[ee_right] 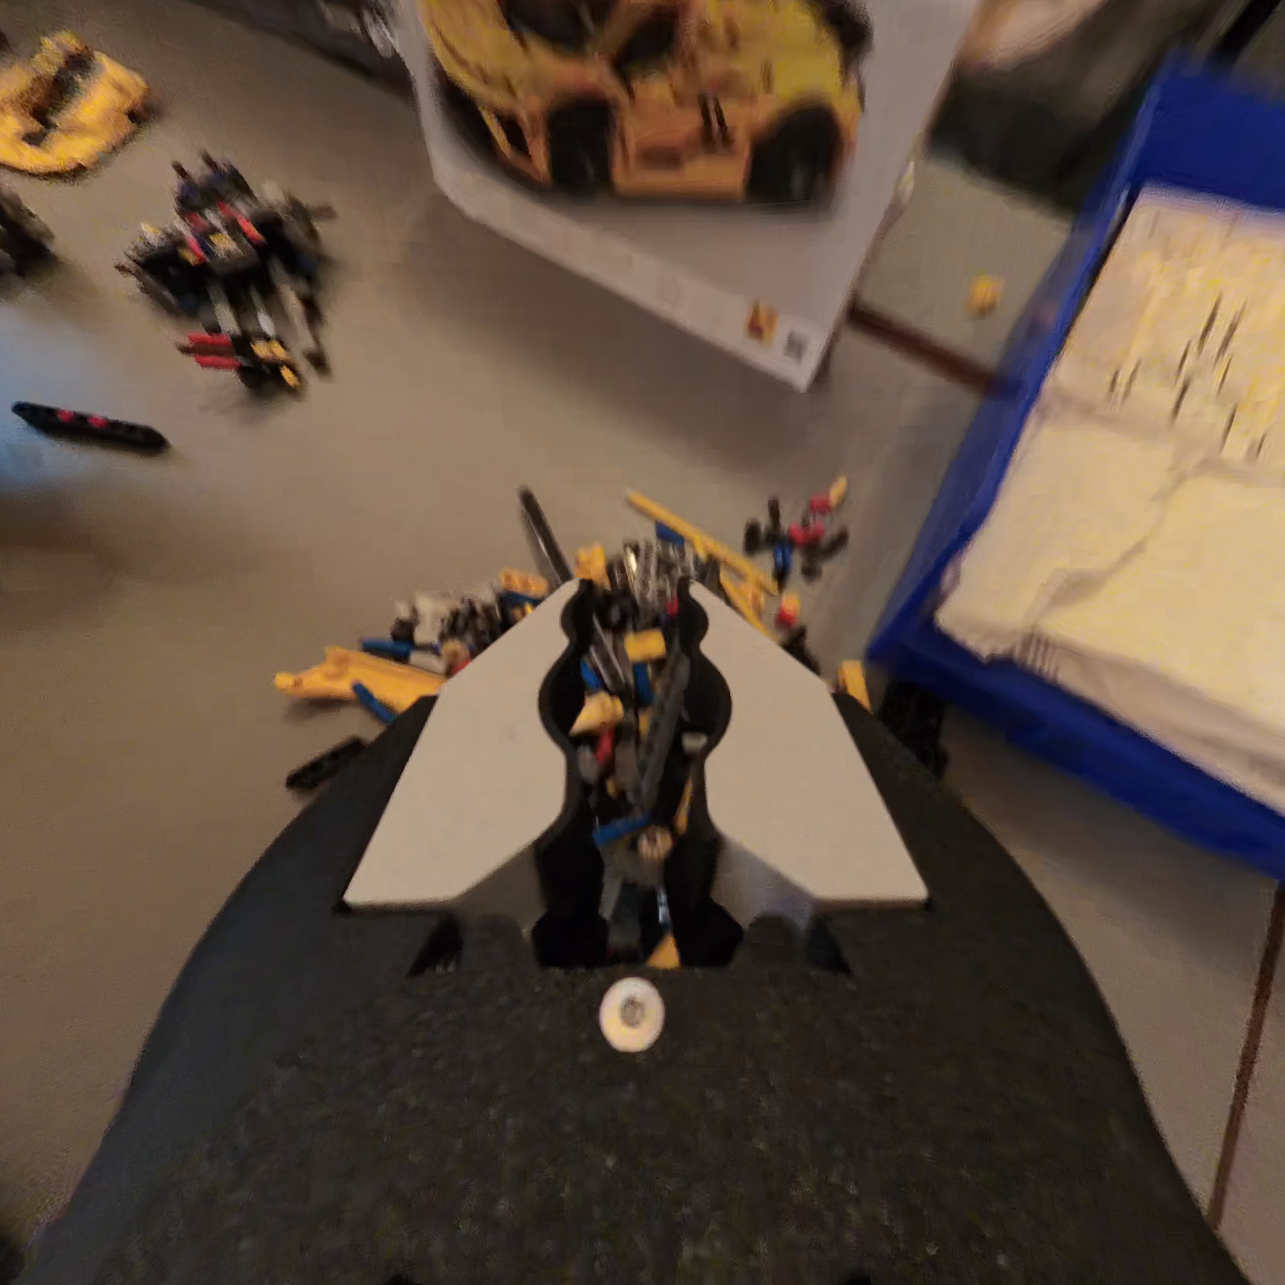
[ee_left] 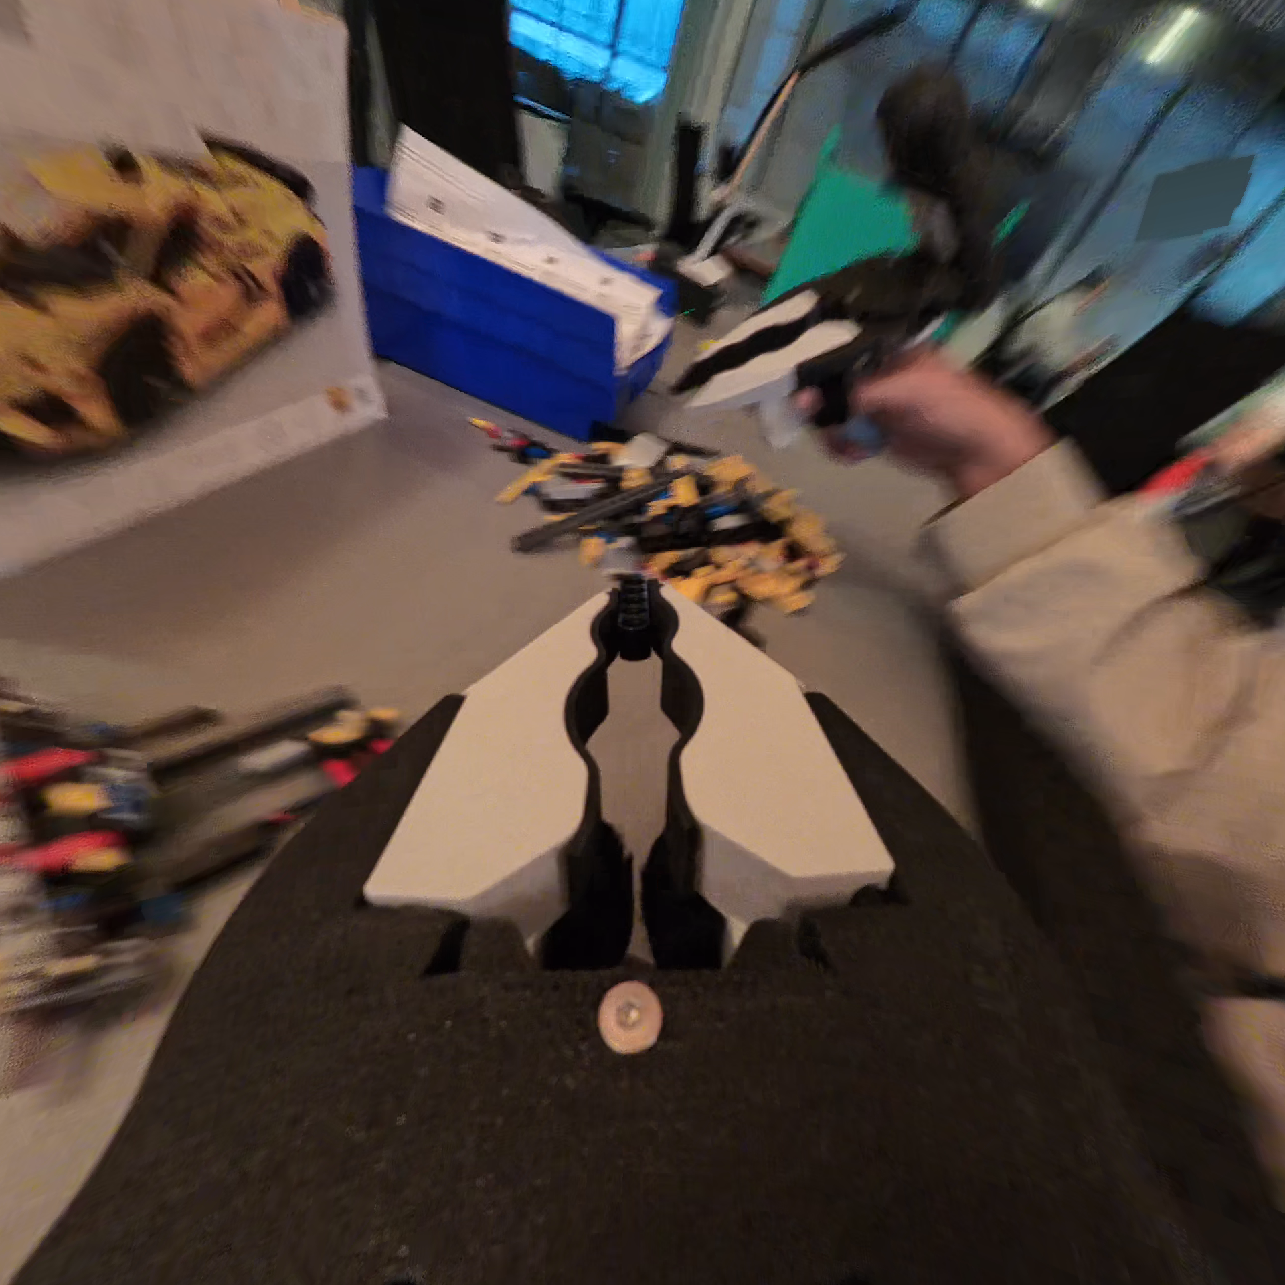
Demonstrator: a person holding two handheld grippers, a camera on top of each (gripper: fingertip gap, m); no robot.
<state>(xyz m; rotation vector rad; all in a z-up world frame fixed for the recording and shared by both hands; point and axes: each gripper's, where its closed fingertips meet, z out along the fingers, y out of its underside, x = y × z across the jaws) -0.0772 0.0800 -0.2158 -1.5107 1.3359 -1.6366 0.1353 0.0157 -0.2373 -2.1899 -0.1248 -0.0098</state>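
Left gripper (ee_left: 634,619): 2 white fingers drawn narrow, tips pinching a small black ribbed building-toy piece (ee_left: 633,615) above the grey table (ee_left: 348,556). Just beyond the tips: a heap of yellow, black and blue toy parts (ee_left: 685,528), resting on the table. Left edge of the left wrist view: a blurred black-and-red part-built assembly (ee_left: 104,820). Far left: a large grey box printed with a yellow car (ee_left: 160,292), standing on the table. Beside it: a blue bin (ee_left: 487,313) with white printed sheets (ee_left: 514,229) on top. Right side: a person's hand (ee_left: 932,424) in a beige sleeve, gripping the handle of the right gripper (ee_left: 737,354). Right gripper (ee_right: 633,598), own view: fingers moderately apart, hovering over the same heap (ee_right: 626,667), parts visible through the gap; whether any part is gripped cannot be told through the blur. Upper left of that view: the black-and-red assembly (ee_right: 229,278), a loose black beam (ee_right: 90,425) and a yellow body section (ee_right: 62,104).
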